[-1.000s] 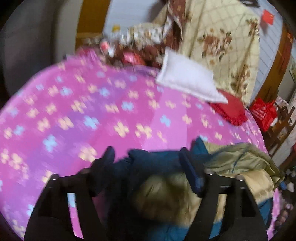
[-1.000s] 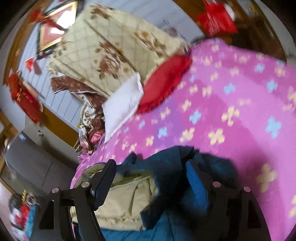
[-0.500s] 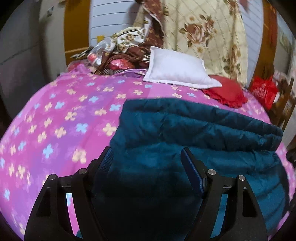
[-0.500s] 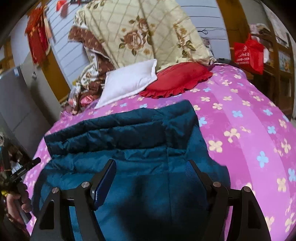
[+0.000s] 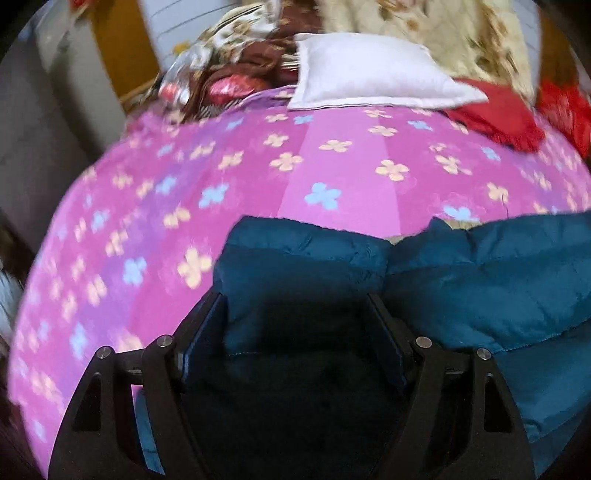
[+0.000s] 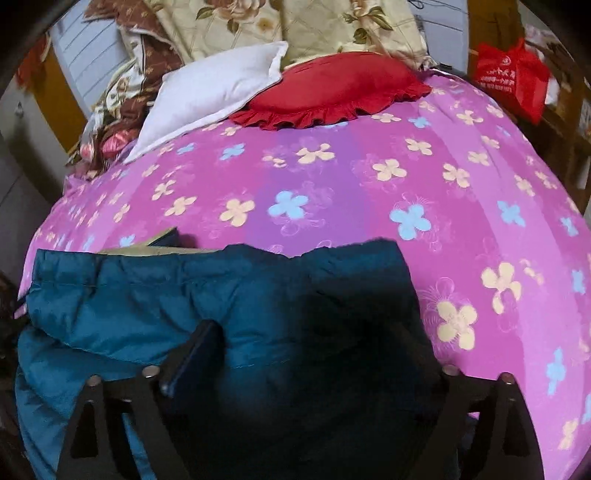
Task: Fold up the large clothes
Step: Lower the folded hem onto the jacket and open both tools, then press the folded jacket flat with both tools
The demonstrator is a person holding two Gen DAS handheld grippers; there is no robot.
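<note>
A teal padded jacket point(image 5: 480, 288) lies folded on the pink flowered bed cover point(image 5: 332, 166), near its front edge. My left gripper point(image 5: 295, 325) points down onto the jacket's left end. Fabric fills the gap between its pads, and its jaws are opening a little. In the right wrist view the jacket point(image 6: 147, 295) runs off to the left, with a strip of beige lining point(image 6: 159, 251) showing behind its far edge. My right gripper point(image 6: 310, 350) is over the jacket's right end. Its jaws are opening wide, with the fabric loose and in shadow between them.
A white pillow point(image 6: 214, 88) and a red frilled cushion point(image 6: 332, 88) lie at the head of the bed, backed by a floral quilt point(image 6: 295, 22). A red bag point(image 6: 509, 77) hangs at the right by wooden furniture. Bare pink cover point(image 6: 369, 184) stretches beyond the jacket.
The jacket, earlier bunched with its beige lining showing, was swung over and now lies flat with the teal side up. Both grippers came down with it. The right jaws have widened.
</note>
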